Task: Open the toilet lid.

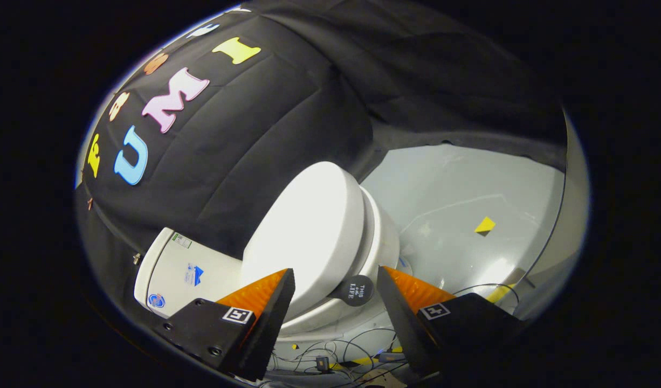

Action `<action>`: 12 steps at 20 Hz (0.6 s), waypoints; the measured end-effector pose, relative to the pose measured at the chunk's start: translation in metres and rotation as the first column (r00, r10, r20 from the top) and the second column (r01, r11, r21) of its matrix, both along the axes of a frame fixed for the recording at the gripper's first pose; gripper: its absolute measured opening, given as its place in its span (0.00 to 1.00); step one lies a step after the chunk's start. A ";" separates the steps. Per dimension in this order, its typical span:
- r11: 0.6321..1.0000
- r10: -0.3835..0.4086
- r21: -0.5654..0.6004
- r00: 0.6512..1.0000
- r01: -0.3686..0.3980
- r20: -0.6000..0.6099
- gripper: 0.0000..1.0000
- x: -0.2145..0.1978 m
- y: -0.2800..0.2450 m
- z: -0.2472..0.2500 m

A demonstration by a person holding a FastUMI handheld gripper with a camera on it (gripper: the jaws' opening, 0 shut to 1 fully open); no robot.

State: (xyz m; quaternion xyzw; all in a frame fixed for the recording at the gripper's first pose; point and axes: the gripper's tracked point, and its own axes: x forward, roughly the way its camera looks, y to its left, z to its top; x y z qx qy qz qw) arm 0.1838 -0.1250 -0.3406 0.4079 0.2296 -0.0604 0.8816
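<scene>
Both jaws apart, toilet lid (309, 226) ahead

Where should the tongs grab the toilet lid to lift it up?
Probably by the round dark tab stuck on the lid's edge, which sits just ahead between the open tongs. The lid is shut, smooth and domed, with little to pinch elsewhere, while the tab sticks out past the rim. Come straight in from this side, away from the tank, close on the tab, then swing up toward the tank.

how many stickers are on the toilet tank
3 visible on the tank, beyond the open gripper: one near its top edge, one mid-face, one round low by the finger. Others may be hidden.
</scene>
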 end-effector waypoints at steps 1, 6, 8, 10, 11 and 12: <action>1.000 0.004 0.020 1.000 -0.003 -0.025 0.89 0.000 0.001 -0.015; 0.994 0.018 0.108 1.000 -0.019 0.008 0.88 0.007 0.004 -0.034; 0.992 0.007 0.123 1.000 -0.006 -0.008 0.72 0.012 0.003 -0.040; 0.987 0.012 0.159 1.000 -0.010 -0.008 0.63 0.014 0.002 -0.045; 0.985 0.013 0.174 1.000 -0.012 -0.007 0.43 0.014 0.007 -0.047; 0.982 0.021 0.189 1.000 -0.019 -0.008 0.42 0.016 0.010 -0.048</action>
